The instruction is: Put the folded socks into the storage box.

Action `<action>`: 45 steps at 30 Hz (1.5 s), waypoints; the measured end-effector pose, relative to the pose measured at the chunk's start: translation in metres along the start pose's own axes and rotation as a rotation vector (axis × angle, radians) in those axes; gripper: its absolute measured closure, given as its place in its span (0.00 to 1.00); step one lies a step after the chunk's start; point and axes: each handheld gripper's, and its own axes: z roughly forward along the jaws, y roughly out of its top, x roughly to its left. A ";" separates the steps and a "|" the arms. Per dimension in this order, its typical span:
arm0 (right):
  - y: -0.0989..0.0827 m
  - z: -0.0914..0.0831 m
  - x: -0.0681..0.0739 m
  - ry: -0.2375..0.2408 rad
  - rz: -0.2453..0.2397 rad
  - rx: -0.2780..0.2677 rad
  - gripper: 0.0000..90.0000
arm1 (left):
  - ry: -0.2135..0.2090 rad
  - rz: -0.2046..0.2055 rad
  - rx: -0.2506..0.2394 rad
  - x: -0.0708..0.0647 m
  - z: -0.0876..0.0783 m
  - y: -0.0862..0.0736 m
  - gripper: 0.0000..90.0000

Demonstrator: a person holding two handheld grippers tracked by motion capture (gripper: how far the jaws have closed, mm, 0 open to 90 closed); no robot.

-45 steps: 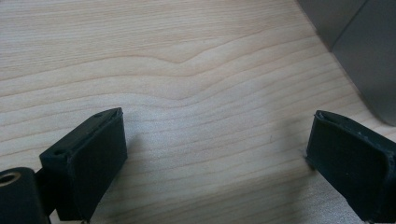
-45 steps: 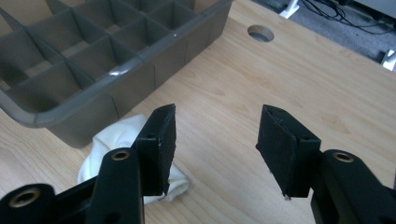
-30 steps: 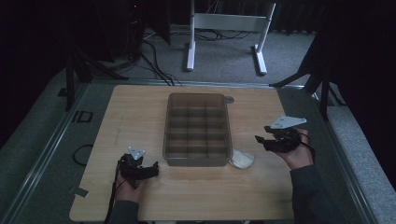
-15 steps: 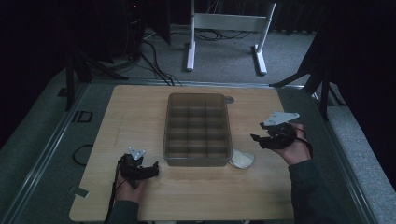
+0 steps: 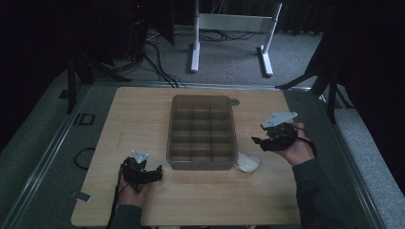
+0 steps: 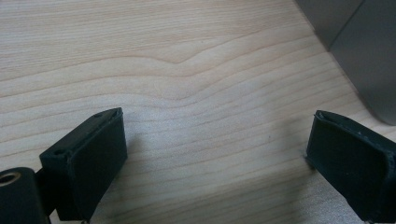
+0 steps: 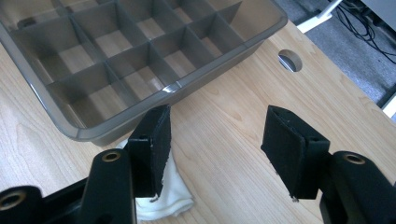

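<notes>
From the high view, the white cloth lies on the table, tucked against the near right corner of the grey box. Part of it is hidden by the box, so its shape is hard to make out. The right gripper hangs just beside it, and the left gripper sits well apart.

In the left gripper view, the jaws are wide open over bare wood.

In the right gripper view, the jaws have just been opening, with nothing between them. The left jaw covers part of the cloth.

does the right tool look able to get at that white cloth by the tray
Probably yes. The white cloth lies on the table at the tray's near corner with nothing over it, and the right tool hangs open just beside it.
</notes>
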 end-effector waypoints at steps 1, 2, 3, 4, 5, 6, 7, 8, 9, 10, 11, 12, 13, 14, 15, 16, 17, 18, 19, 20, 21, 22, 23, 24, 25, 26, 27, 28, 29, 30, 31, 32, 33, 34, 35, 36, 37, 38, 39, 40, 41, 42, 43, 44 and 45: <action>0.001 0.001 0.000 0.001 -0.009 0.003 0.46 | 0.000 0.000 0.000 0.000 0.000 0.000 0.06; 0.001 0.001 0.001 0.004 -0.014 0.006 0.45 | 0.000 0.000 0.000 0.000 0.000 0.000 0.06; 0.002 0.002 0.001 0.009 -0.019 0.006 0.45 | 0.000 0.000 0.000 0.000 0.000 0.000 0.06; 0.003 0.003 0.002 0.013 -0.024 0.009 0.45 | 0.000 0.000 0.000 0.000 0.000 0.000 0.06; 0.003 0.004 0.002 0.018 -0.027 0.013 0.46 | 0.000 0.000 0.000 0.000 0.000 0.000 0.06; 0.004 0.005 0.002 0.023 -0.035 0.022 0.46 | 0.000 0.000 0.000 0.000 0.000 0.000 0.06; 0.004 0.006 0.002 0.025 -0.039 0.028 0.46 | 0.000 0.000 0.000 0.000 0.000 0.000 0.06; 0.004 0.008 0.002 0.029 -0.047 0.034 0.46 | 0.000 0.000 0.001 0.000 0.000 0.000 0.06; 0.004 0.009 0.002 0.033 -0.053 0.039 0.46 | 0.001 0.001 0.001 0.000 0.000 0.000 0.06; 0.005 0.010 0.002 0.040 -0.053 0.043 0.46 | 0.000 0.000 0.000 0.000 0.000 0.000 0.06; 0.005 0.010 0.001 0.048 -0.056 0.047 0.46 | 0.001 0.000 0.000 0.000 0.000 0.000 0.06; 0.005 0.011 0.001 0.053 -0.058 0.050 0.46 | 0.000 0.000 0.000 0.000 0.000 0.000 0.06; 0.005 0.012 0.001 0.060 -0.059 0.053 0.46 | 0.000 0.000 0.000 0.000 0.000 0.000 0.06; 0.005 0.013 0.000 0.069 -0.059 0.058 0.46 | 0.000 0.000 0.000 0.000 0.000 0.000 0.06; 0.005 0.014 0.000 0.077 -0.064 0.059 0.46 | 0.000 0.000 0.000 0.000 0.000 0.000 0.06; 0.006 0.015 -0.001 0.082 -0.065 0.064 0.46 | 0.000 0.000 0.000 0.000 0.000 0.000 0.06; 0.006 0.016 -0.001 0.090 -0.069 0.070 0.46 | 0.000 0.001 0.000 0.000 0.000 0.000 0.06; 0.006 0.016 -0.001 0.094 -0.072 0.078 0.46 | 0.000 0.000 0.000 0.000 0.000 0.000 0.06; 0.006 0.017 -0.002 0.100 -0.078 0.083 0.46 | 0.000 0.001 0.000 0.000 0.000 0.000 0.06; 0.006 0.018 -0.002 0.106 -0.081 0.089 0.46 | 0.001 0.000 0.001 0.000 0.000 0.000 0.06; 0.007 0.019 -0.002 0.114 -0.082 0.093 0.46 | 0.000 0.000 0.000 0.000 0.000 0.000 0.06; 0.007 0.019 -0.002 0.120 -0.084 0.096 0.46 | 0.000 0.001 0.000 0.000 0.000 0.000 0.06; 0.007 0.020 -0.003 0.127 -0.089 0.094 0.46 | 0.000 0.000 0.000 0.000 0.000 0.000 0.06; 0.007 0.020 -0.004 0.133 -0.090 0.097 0.46 | 0.000 0.000 0.001 0.000 0.000 0.000 0.06; 0.007 0.020 -0.004 0.139 -0.090 0.101 0.46 | 0.000 0.000 0.001 0.000 0.000 0.000 0.06; 0.008 0.020 -0.004 0.146 -0.091 0.106 0.46 | 0.000 0.000 0.001 0.000 0.000 0.000 0.06; 0.008 0.021 -0.005 0.153 -0.093 0.110 0.46 | 0.000 0.000 0.000 0.000 0.000 0.000 0.06; 0.008 0.021 -0.005 0.153 -0.093 0.110 0.46 | 0.000 0.000 0.000 0.000 0.000 0.000 0.06; 0.008 0.021 -0.005 0.162 -0.097 0.113 0.48 | 0.000 0.001 0.000 0.000 0.000 0.000 0.06; 0.008 0.021 -0.006 0.182 -0.109 0.127 0.48 | 0.000 0.001 0.001 0.000 0.000 0.000 0.06; 0.009 0.021 -0.007 0.188 -0.113 0.135 0.48 | 0.000 0.001 0.001 0.000 0.000 0.000 0.06; 0.009 0.021 -0.007 0.191 -0.114 0.140 0.48 | 0.000 0.001 0.001 0.000 0.000 0.000 0.06; 0.009 0.021 -0.008 0.193 -0.112 0.143 0.48 | 0.000 0.000 0.000 0.000 0.000 0.000 0.06; 0.009 0.021 -0.008 0.193 -0.112 0.143 0.48 | 0.000 0.000 0.000 0.000 0.000 0.000 0.06; 0.009 0.022 -0.009 0.198 -0.108 0.144 0.48 | 0.000 0.000 0.000 0.000 0.000 0.000 0.06; 0.010 0.021 -0.011 0.202 -0.105 0.147 0.47 | 0.000 0.000 0.001 0.000 0.000 0.000 0.06; 0.010 0.022 -0.012 0.206 -0.104 0.147 0.47 | 0.000 0.000 0.000 0.000 0.000 0.000 0.06; 0.011 0.021 -0.014 0.207 -0.104 0.149 0.47 | 0.000 0.001 0.001 0.000 0.000 0.000 0.06; 0.011 0.021 -0.015 0.207 -0.100 0.149 0.46 | 0.000 0.001 0.000 0.000 0.000 0.000 0.06; 0.012 0.021 -0.016 0.209 -0.096 0.151 0.46 | 0.000 0.001 0.000 0.000 0.000 0.000 0.06; 0.013 0.021 -0.017 0.213 -0.101 0.154 0.45 | 0.000 0.001 0.000 0.000 0.000 0.000 0.06; 0.014 0.020 -0.018 0.213 -0.101 0.160 0.45 | 0.000 0.001 0.000 0.000 0.000 0.000 0.06; 0.015 0.021 -0.019 0.217 -0.101 0.165 0.45 | 0.000 0.001 0.000 0.000 0.000 0.000 0.06; 0.016 0.021 -0.020 0.222 -0.104 0.169 0.45 | 0.000 0.001 0.000 0.000 0.000 0.000 0.06; 0.017 0.021 -0.021 0.225 -0.104 0.177 0.45 | 0.000 0.001 0.000 0.000 0.000 0.000 0.06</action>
